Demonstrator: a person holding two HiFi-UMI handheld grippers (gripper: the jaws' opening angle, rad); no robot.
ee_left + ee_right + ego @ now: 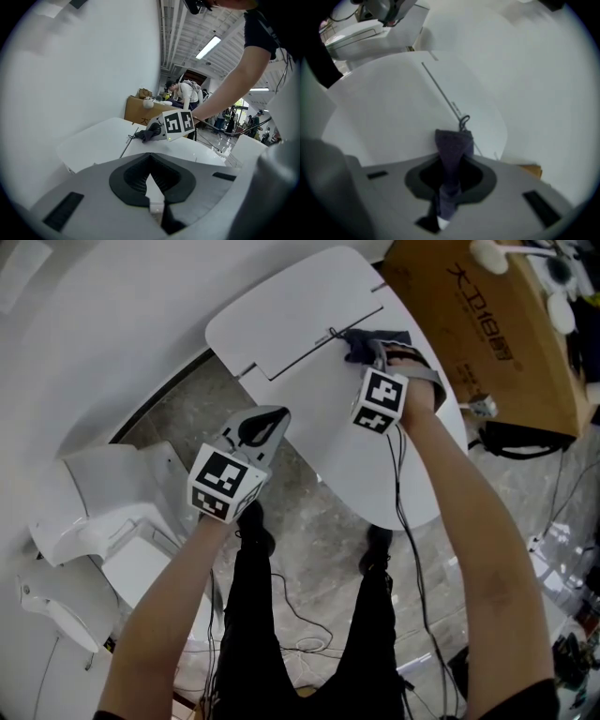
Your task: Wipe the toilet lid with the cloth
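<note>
A dark purple cloth (451, 145) is clamped between the jaws of the right gripper (373, 360) and pressed onto the smooth white toilet lid (309, 418). A thin dark seam (309, 348) lies just ahead of that gripper. The left gripper (261, 430) is held to its left at the lid's edge, jaws closed together on nothing.

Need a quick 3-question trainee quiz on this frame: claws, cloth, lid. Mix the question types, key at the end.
1. True or false: the left claw is shut with nothing between its jaws.
2. Multiple choice: the cloth is gripped by A) the left claw, B) the right claw, C) neither.
3. Fill the blank: in the head view, beyond the toilet lid, stands a brown cardboard ___.
Key: 1 true; 2 B; 3 box.
</note>
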